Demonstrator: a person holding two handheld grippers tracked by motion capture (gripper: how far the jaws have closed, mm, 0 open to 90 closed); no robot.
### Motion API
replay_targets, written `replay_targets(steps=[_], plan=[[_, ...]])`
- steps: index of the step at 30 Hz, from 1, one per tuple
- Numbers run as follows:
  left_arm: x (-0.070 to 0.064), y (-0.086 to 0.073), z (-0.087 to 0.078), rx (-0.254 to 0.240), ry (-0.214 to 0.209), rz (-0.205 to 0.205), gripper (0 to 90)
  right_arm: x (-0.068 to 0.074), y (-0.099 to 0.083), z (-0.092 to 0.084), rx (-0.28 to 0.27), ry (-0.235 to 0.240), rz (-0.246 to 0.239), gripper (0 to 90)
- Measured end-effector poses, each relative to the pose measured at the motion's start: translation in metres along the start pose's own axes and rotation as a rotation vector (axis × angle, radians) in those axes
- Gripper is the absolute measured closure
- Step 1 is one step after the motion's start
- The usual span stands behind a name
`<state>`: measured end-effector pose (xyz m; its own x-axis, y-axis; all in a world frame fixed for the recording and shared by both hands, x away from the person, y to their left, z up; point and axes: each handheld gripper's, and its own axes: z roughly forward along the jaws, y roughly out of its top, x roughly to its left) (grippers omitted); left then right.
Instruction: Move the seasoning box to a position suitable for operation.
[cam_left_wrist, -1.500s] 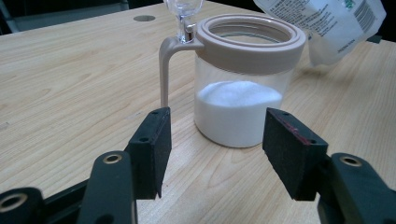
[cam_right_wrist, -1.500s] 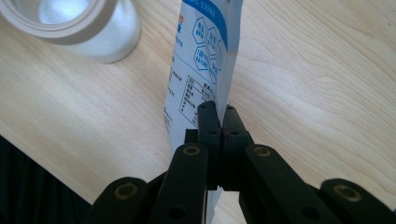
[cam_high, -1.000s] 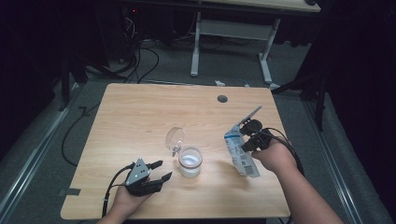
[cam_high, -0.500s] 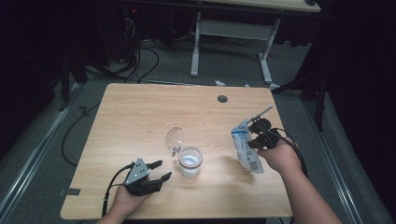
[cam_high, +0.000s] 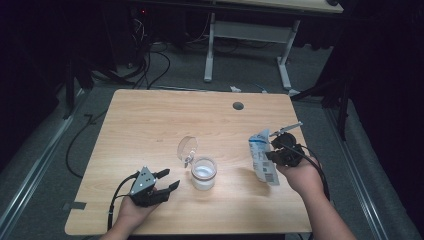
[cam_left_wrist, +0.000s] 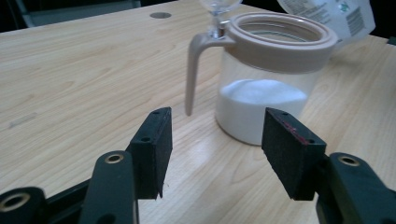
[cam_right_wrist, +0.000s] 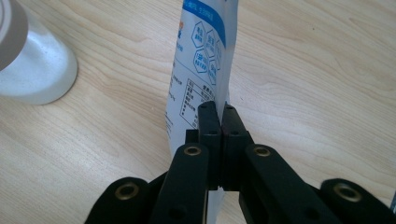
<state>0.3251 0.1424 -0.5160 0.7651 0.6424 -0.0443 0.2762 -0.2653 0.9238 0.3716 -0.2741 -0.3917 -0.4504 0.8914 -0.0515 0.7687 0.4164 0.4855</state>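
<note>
A clear jar (cam_high: 204, 172) with a tan rim holds white powder at the table's middle; its round hinged lid (cam_high: 187, 148) stands open behind it. The jar (cam_left_wrist: 268, 88) is just beyond my left gripper (cam_left_wrist: 224, 144), whose jaws stand open with nothing between them. In the high view that left gripper (cam_high: 167, 180) rests near the front edge, left of the jar. My right gripper (cam_high: 270, 150) is shut on a white and blue printed pouch (cam_high: 261, 156), right of the jar. The pouch (cam_right_wrist: 203, 56) is pinched at its edge by the right gripper (cam_right_wrist: 217, 116).
The wooden table (cam_high: 150, 120) has a round cable hole (cam_high: 238, 106) near its far edge. Cables trail from both grippers off the front edge. Beyond the table stand a desk frame and floor cables.
My right gripper has carried the pouch to the right and slightly down, away from the jar, and the pouch now stands more upright. The left gripper has stayed put.
</note>
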Motion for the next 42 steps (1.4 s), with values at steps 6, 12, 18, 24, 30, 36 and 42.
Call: replay_targets(steps=[6, 12, 18, 24, 30, 36, 42], plan=[[0.010, 0.000, -0.004, -0.005, 0.024, -0.019, 44.2, 0.007, -0.009, 0.000, -0.063, -0.014, -0.024, 90.0], [0.018, 0.000, -0.008, -0.005, 0.044, -0.031, 44.3, 0.008, -0.018, 0.001, -0.127, -0.020, -0.013, 90.0], [0.026, -0.001, -0.012, -0.001, 0.069, -0.049, 44.9, 0.004, -0.032, 0.002, -0.200, 0.005, 0.022, 90.0], [0.034, -0.003, -0.019, -0.001, 0.101, -0.052, 45.8, 0.006, -0.048, 0.001, -0.257, 0.003, 0.033, 90.0], [0.042, -0.008, -0.027, -0.012, 0.150, -0.068, 44.6, 0.011, -0.061, 0.003, -0.327, -0.001, 0.044, 90.0], [0.050, -0.012, -0.036, -0.017, 0.182, -0.086, 43.4, 0.015, -0.073, 0.007, -0.405, -0.017, 0.037, 90.0], [0.055, -0.016, -0.039, -0.011, 0.205, -0.108, 44.4, 0.019, -0.086, 0.013, -0.503, -0.001, 0.089, 90.0]])
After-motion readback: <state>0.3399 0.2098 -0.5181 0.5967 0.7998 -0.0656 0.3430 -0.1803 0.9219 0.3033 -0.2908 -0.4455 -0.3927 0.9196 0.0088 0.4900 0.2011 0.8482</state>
